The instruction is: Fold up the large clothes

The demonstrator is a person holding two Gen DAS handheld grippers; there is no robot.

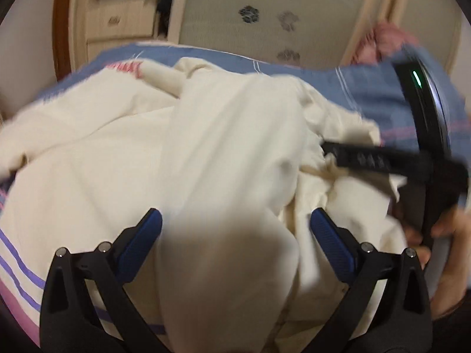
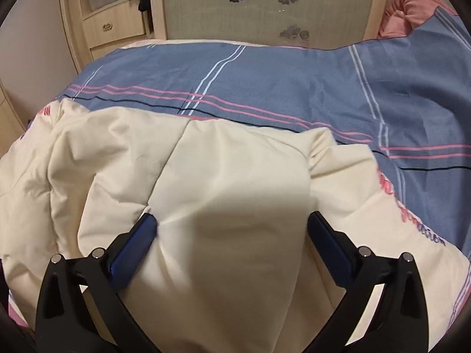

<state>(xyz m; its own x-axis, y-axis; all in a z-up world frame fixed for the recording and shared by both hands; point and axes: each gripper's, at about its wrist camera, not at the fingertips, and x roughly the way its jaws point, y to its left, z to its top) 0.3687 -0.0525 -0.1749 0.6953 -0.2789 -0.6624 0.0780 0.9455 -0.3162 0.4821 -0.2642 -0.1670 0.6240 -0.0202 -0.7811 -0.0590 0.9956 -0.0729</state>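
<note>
The left gripper [image 1: 235,247] and right gripper [image 2: 232,247] are being held wide apart around bunched folds of the cream padded garment [image 2: 206,176] (soft, bulky, likely light), which is being spread across the blue striped bedspread [image 2: 279,88]; seams or hems are judged the firmest hold.

No text could be read. The cream garment [image 2: 206,176] carried pink and dark lettering [image 2: 412,217] along its right edge in the right wrist view, too blurred and distorted to make out, and more pink lettering [image 1: 126,67] at its far left.
</note>
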